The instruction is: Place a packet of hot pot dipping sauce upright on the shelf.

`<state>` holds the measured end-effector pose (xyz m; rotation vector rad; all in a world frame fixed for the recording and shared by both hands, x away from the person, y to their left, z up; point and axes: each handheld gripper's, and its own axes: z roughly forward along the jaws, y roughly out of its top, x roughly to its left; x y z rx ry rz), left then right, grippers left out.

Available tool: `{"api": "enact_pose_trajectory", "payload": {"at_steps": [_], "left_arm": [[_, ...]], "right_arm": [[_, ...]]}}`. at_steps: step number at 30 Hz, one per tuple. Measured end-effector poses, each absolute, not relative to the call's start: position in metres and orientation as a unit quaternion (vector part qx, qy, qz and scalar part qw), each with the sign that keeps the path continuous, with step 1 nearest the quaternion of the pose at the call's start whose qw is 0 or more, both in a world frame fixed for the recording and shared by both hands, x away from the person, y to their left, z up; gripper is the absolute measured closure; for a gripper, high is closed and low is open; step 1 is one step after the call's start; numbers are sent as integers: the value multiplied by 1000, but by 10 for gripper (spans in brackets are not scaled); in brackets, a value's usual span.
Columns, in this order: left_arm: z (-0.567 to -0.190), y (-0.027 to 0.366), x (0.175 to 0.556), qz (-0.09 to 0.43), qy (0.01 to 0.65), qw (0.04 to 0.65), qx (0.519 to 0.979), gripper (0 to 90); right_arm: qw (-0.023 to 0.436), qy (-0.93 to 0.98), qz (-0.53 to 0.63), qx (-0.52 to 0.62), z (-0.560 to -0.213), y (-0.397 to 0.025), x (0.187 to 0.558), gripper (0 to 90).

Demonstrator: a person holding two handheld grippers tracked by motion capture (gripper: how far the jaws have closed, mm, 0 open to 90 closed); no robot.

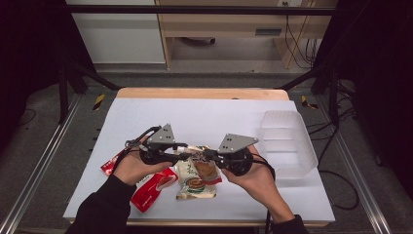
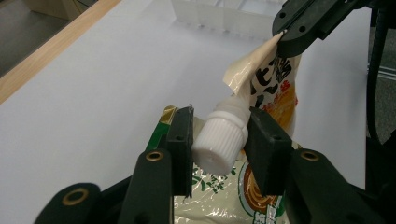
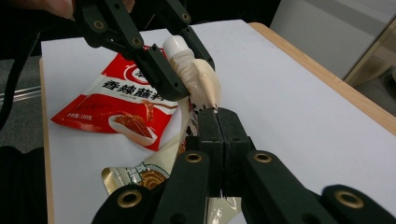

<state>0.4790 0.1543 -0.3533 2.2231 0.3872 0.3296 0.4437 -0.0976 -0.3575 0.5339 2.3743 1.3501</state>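
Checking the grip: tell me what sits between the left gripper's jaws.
The spout pouch's white cap, clamped in the left gripper, seen in the left gripper view.

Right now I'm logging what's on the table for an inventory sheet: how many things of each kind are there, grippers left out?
Cream spouted sauce pouch with a white screw cap: 1
Red sauce packets: 2, one by the left forearm, one partly under the left hand
Clear plastic bin: 1
Total: 4
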Motion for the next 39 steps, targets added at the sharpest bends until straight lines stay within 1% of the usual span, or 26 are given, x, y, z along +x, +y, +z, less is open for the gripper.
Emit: {"api": "enact_pose_trajectory", "payload": {"at_steps": [4, 6, 12, 15, 16, 18, 21, 23, 24, 26, 27, 28, 32, 36, 39], "left_arm": [[-351, 150, 477, 127, 162, 413, 887, 687], [-350, 149, 477, 121, 173, 422, 881, 688], [-346, 142, 475, 121, 172, 430, 878, 691], [-346, 138, 476, 117, 170, 441, 874, 683], [-346, 138, 476, 117, 170, 441, 874, 705], [-346, 134, 474, 120, 156, 418, 887, 718], [-348, 132, 474, 126, 150, 409, 891, 719], [-349, 130, 475, 128, 156, 411, 889, 701], [-349, 130, 476, 129, 161, 417, 885, 626], [-349, 130, 476, 132, 159, 418, 885, 651], [-348, 132, 476, 130, 156, 419, 885, 689], [-348, 132, 476, 130, 156, 419, 885, 701], [-348, 130, 473, 133, 148, 409, 890, 718], [-344, 128, 471, 127, 144, 415, 889, 728], [-334, 121, 468, 139, 126, 394, 900, 732]], "right_arm": [[184, 838, 474, 196, -357, -100, 444, 900], [187, 835, 477, 200, -357, -102, 443, 899], [190, 834, 473, 209, -357, -106, 442, 899], [181, 835, 474, 213, -358, -110, 442, 899], [181, 835, 474, 213, -358, -110, 442, 899], [185, 834, 472, 218, -358, -109, 441, 900], [184, 835, 470, 218, -358, -110, 443, 900], [183, 836, 469, 218, -358, -111, 443, 900], [186, 834, 471, 218, -357, -112, 442, 900], [185, 834, 472, 218, -356, -112, 441, 900], [185, 835, 472, 216, -356, -112, 440, 900], [185, 835, 472, 216, -356, -112, 440, 900], [186, 833, 475, 214, -358, -113, 438, 899], [190, 832, 475, 215, -357, -117, 437, 886], [190, 843, 458, 210, -354, -118, 438, 827]]}}
